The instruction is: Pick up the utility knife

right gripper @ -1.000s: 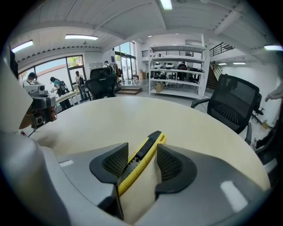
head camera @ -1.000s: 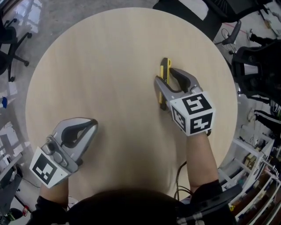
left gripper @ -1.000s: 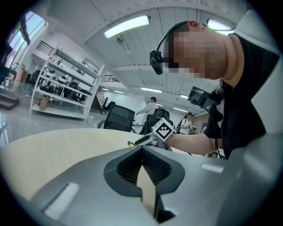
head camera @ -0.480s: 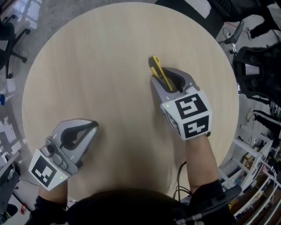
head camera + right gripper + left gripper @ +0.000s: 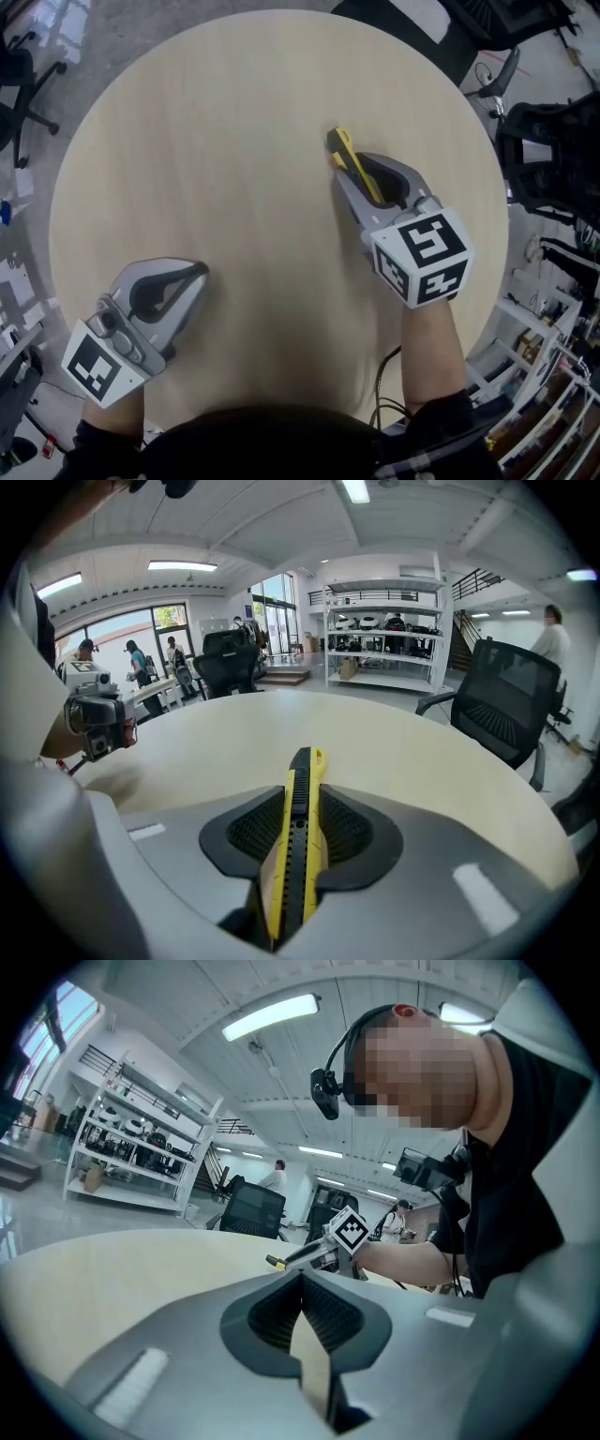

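The slim yellow-and-black plastic utility knife (image 5: 348, 159), probably light, stiff and rather slick, sits lengthwise between the closing jaws of the right gripper (image 5: 302, 799), whose pads take its flat sides mid-handle, toward two o'clock on the round pale wooden table (image 5: 234, 141), while the left gripper (image 5: 199, 269) at seven o'clock is closed on nothing.

— How is the right gripper (image 5: 349, 169) sitting?
— It is pointing away from the body and slanting down, its marker cube (image 5: 422, 261) facing up, with the forearm (image 5: 433, 349) reaching out behind it. Its jaws are closing, and the pads are pressing on the knife (image 5: 338, 142) that is lying lengthwise between them.
— And the left gripper (image 5: 200, 269)?
— It is pointing nearly level at the near left, its jaws meeting at the tips and gripping nothing.
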Demonstrator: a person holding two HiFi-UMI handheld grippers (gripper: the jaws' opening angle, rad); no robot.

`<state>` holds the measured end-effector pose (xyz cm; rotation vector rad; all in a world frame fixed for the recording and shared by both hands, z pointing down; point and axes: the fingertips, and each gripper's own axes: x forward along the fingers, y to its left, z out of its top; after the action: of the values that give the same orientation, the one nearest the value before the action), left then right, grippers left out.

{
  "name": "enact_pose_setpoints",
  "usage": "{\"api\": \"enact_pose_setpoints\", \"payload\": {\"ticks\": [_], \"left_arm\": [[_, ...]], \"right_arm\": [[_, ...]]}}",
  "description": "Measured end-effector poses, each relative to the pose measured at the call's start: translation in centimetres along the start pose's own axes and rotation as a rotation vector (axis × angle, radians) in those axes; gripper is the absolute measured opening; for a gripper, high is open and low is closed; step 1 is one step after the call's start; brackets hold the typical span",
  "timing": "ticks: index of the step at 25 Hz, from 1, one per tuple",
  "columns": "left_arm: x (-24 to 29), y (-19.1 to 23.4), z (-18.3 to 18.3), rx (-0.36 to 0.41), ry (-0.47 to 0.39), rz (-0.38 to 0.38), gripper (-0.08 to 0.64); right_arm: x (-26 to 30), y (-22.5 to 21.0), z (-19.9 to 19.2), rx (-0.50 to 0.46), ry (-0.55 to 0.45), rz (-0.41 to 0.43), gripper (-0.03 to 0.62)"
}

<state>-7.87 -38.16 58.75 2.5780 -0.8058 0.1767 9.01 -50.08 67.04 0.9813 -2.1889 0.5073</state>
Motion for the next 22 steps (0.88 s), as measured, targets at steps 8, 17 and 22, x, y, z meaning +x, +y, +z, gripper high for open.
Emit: {"api": "enact_pose_setpoints", "payload": {"ticks": [8, 17, 22], "left_arm": [[-0.9, -2.4, 2.0, 0.012, -0.025, -0.002, -0.002], [-5.0, -6.8, 7.1, 0.036, -0.085, 0.019, -0.003], [-8.0, -9.7, 9.9, 0.049, -0.121, 0.02, -0.002]], "right_arm": [[-4.5, 0.3, 0.8, 0.028, -0.041, -0.005, 0.13], [-12.6, 2.4, 5.0, 0.0, -0.105, -0.039, 0.13], [-17.3, 4.6, 7.2, -0.021, -0.125, -0.052, 0.13]]}}
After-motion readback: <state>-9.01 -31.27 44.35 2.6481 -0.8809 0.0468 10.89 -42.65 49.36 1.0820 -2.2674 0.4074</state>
